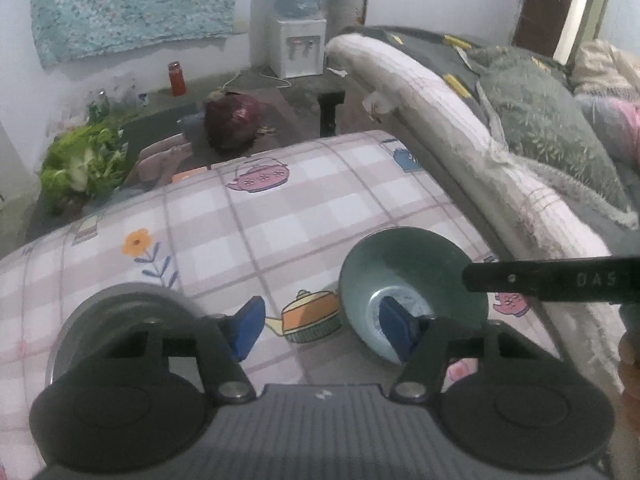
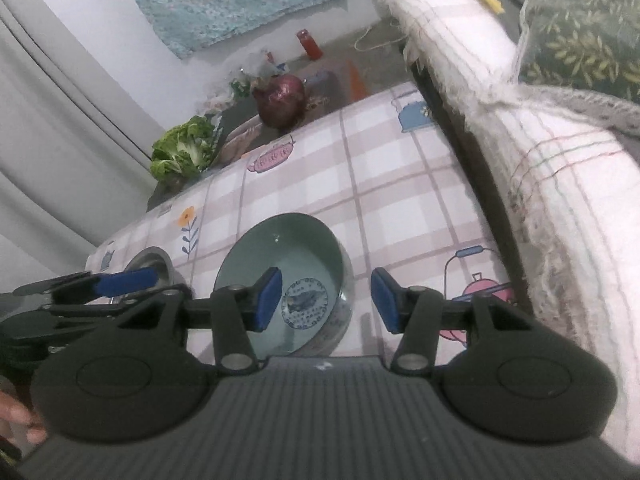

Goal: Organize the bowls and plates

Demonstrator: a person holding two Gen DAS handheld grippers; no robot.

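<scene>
- Left gripper (image 1: 322, 328): jaws parted about halfway, nothing clamped; blue pads hang over the tablecloth, the left pad in front of a steel bowl's edge, the right pad in front of the green bowl's inside.
- Right gripper (image 2: 325, 300): jaws parted to a middling gap, pads pressing on nothing; near wall of the green bowl sits in the gap, left pad over the bowl's inside, right pad outside over the cloth.
- Green bowl (image 2: 280, 256): upright on the table, round printed stamp at the bottom; right of centre in the left wrist view (image 1: 412, 276).
- Steel bowl (image 1: 116, 308): at the table's left, well apart from the green one; largely hidden by the left gripper's body. In the right wrist view (image 2: 154, 260), seen behind the other gripper's blue pad.
- Tablecloth (image 1: 256, 220): pink-and-white check with teapots and flowers.
- Along the table's right side: pale rolled bedding (image 2: 552, 184).
- Beyond the far edge, on the floor: red cabbage (image 1: 234, 120), leafy greens (image 1: 84, 164), red jar (image 1: 177, 78), water dispenser (image 1: 298, 46).
</scene>
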